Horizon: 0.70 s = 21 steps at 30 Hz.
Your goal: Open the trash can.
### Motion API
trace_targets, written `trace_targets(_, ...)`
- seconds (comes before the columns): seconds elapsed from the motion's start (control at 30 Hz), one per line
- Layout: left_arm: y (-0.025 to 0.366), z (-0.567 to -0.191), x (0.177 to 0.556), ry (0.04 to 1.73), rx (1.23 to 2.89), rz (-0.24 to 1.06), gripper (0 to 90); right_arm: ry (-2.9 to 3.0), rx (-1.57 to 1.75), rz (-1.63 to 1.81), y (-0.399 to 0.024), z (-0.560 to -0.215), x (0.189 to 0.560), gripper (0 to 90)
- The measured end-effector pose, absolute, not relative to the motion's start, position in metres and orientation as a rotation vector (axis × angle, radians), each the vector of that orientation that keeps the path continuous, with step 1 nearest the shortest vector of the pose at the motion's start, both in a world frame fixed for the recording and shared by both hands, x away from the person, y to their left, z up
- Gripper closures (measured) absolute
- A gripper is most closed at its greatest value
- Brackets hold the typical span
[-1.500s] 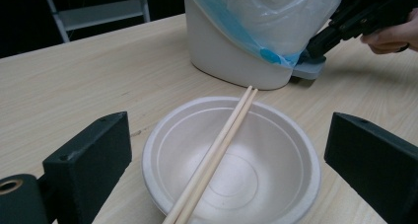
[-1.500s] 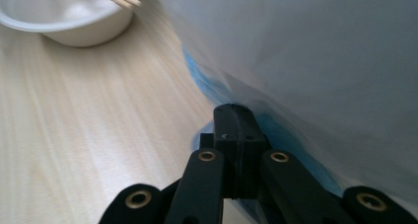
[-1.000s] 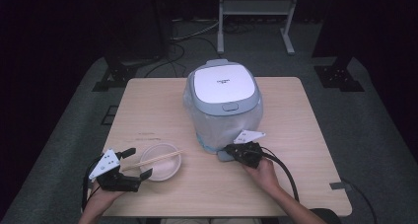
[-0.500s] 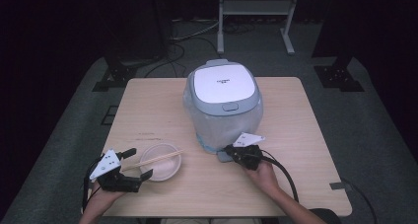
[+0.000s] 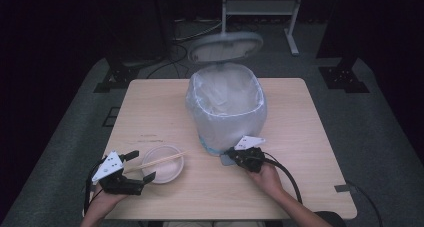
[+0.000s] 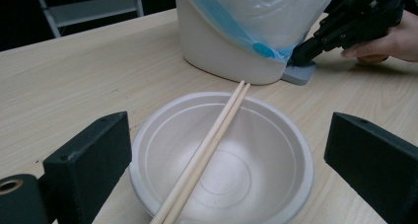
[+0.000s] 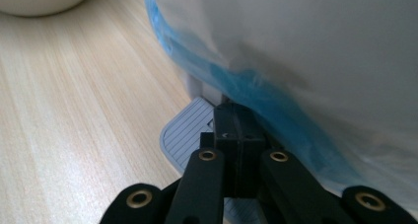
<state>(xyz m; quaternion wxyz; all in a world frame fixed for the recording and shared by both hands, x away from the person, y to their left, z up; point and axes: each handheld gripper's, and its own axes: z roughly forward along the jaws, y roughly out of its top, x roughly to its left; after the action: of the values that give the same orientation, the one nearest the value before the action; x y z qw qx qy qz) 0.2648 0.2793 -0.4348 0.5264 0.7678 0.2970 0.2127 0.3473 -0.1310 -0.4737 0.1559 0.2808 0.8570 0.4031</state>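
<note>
We see a small white bin (image 5: 226, 112) in the middle of the worktop (image 5: 310, 152). It has a thin plastic bag (image 5: 240, 94) inside, with a blue edge hanging down its side. A moment ago the lid (image 5: 225, 46) lay flat and shut on top. Now the lid stands up at the far side of the bin, and we can look into the bag. It looks empty to us.

At the near foot of the bin is a grey pedal (image 7: 190, 128). The right gripper (image 7: 234, 135) rests on that pedal with its fingers pressed together, holding nothing. We think the push on the pedal is what popped the lid up. So the bin is now ready to take something.

To the near left of the bin sits a white bowl (image 6: 276, 150) with a pair of wooden chopsticks (image 6: 212, 140) lying across its rim. The bowl looks empty too. The left gripper (image 6: 222, 169) hovers just at the bowl, on the side away from the bin, with its fingers spread wide, one on each side of the bowl. It touches nothing yet.

We guess the bowl and chopsticks go into the bin next. The pedal may need to stay pressed, or the lid could drop shut again.
</note>
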Motion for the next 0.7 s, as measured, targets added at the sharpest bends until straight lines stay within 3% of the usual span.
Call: trace_targets(0.7,0.268,-0.438,0.285,0.66,1.993,0.469,9.0,2.476,0.802,1.147,-0.131,-0.473,0.349,90.0)
